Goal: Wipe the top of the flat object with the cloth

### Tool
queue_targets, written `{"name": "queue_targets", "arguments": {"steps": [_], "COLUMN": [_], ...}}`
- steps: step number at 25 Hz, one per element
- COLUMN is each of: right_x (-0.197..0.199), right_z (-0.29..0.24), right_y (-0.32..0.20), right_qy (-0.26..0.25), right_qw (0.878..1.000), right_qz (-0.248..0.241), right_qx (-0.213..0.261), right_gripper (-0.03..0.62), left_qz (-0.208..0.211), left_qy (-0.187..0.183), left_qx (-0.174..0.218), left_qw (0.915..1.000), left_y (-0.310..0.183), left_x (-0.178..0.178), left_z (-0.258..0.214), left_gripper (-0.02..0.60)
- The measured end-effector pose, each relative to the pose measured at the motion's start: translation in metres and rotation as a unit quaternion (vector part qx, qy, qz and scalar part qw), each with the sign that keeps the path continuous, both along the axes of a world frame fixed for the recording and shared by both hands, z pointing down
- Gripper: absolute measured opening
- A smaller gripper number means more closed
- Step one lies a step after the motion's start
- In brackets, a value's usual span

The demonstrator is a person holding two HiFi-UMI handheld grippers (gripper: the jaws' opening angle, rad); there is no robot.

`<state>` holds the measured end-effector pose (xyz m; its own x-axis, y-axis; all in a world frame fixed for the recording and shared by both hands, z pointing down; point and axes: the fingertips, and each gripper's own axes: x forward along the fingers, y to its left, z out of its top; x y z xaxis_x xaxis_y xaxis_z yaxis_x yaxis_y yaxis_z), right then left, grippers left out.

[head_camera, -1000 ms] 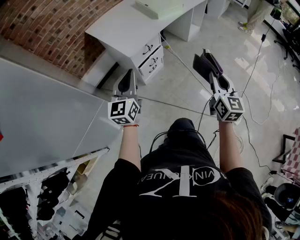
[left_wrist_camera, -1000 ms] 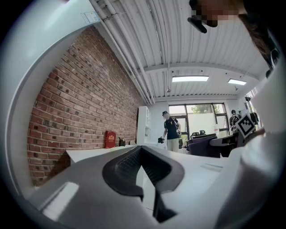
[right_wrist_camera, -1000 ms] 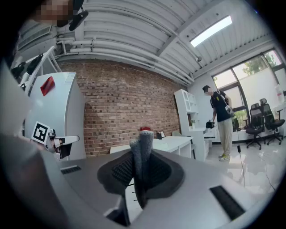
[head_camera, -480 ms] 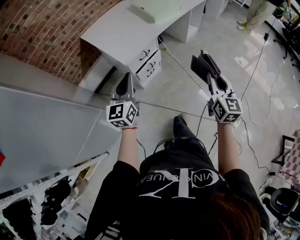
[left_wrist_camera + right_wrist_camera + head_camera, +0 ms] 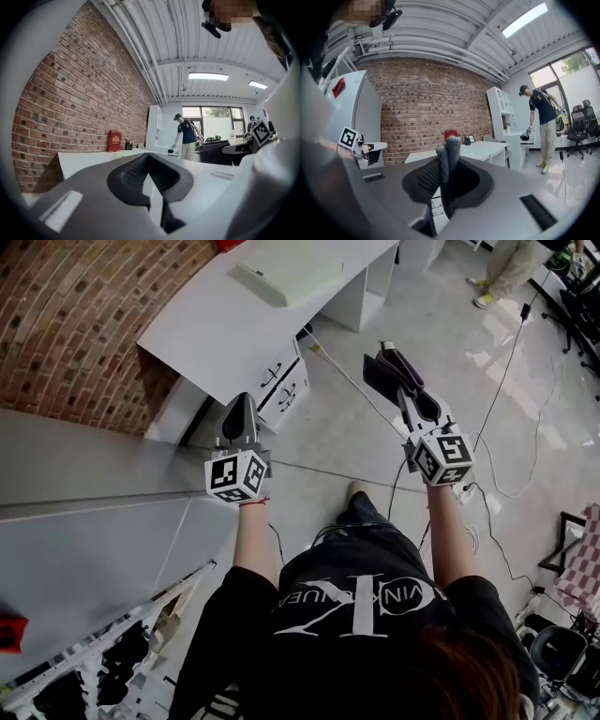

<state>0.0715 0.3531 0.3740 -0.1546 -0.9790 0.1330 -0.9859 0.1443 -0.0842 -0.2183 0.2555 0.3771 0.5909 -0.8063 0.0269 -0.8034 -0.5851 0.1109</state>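
Note:
A flat pale-green object (image 5: 286,279) lies on a white desk (image 5: 216,329) ahead by the brick wall. My right gripper (image 5: 387,360) is held out over the floor, well short of the desk. It is shut on a dark grey cloth (image 5: 401,374), which sticks up between the jaws in the right gripper view as a grey fold (image 5: 447,159). My left gripper (image 5: 238,409) is shut with nothing in it; its jaws meet in the left gripper view (image 5: 150,164). It hovers just before the desk's drawer unit (image 5: 281,388).
A grey cabinet top (image 5: 84,540) runs along the left, with a red item (image 5: 11,632) at its edge. Cables (image 5: 511,409) trail over the tiled floor. Another person (image 5: 511,268) stands at the far right. A red book (image 5: 114,140) leans against the brick wall.
Both grippers have drifted left and forward as the person walks; the desk with the flat object now lies closer and more in front. Neither gripper's jaws have changed.

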Motion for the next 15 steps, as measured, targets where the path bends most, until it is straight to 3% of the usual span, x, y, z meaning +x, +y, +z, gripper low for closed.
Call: {"name": "queue_targets", "arguments": {"steps": [15], "right_x": [0.063], "right_z": [0.007], "right_y": [-0.088], "right_qy": [0.001], "right_qw": [0.999], "right_qz": [-0.048], "right_qx": [-0.004], "right_gripper": [0.058], "left_qz": [-0.031], "left_qy": [0.004], "left_qx": [0.004], "left_qw": [0.9995], "left_y": [-0.078], "left_x": [0.068], "left_z": [0.000], "left_gripper": [0.011]}}
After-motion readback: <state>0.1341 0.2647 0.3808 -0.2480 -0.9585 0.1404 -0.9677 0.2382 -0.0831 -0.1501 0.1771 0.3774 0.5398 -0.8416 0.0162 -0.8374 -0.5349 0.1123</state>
